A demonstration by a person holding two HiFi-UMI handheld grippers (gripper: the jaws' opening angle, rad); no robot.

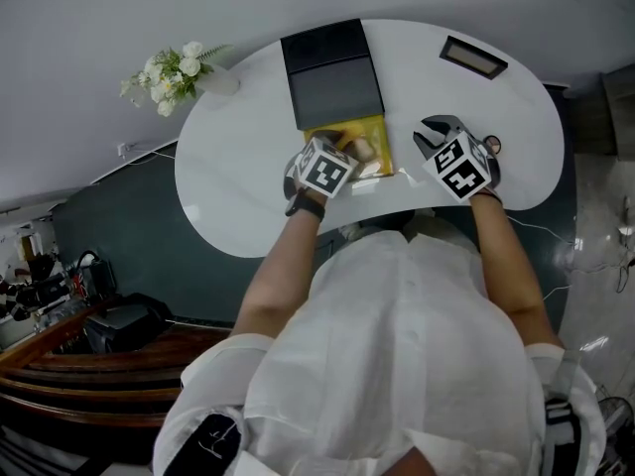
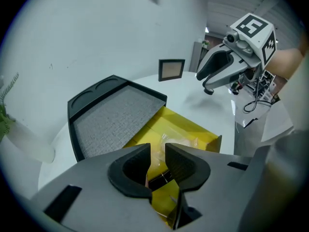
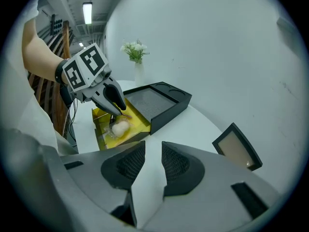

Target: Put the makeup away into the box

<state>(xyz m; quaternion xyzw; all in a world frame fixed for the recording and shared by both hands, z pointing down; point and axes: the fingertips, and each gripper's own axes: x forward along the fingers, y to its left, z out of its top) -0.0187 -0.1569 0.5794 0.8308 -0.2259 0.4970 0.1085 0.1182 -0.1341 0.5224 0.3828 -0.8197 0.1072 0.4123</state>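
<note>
The box (image 1: 347, 127) stands open on the white surface (image 1: 238, 167); its yellow tray holds a clear packet (image 3: 119, 127) with a pale round pad. The left gripper (image 2: 157, 151) hangs over the tray with its jaws narrowly apart. A slim dark makeup stick (image 2: 161, 179) crosses the gap, its long axis tilted up to the right, and the views do not show whether it is gripped. The right gripper (image 3: 153, 151), its jaws partly apart, holds nothing.

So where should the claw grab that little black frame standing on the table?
Probably the frame by its top edge, with the open right claw coming from above, one jaw in front, one behind. It's thin and leans back, so that edge sticks up free.
</note>
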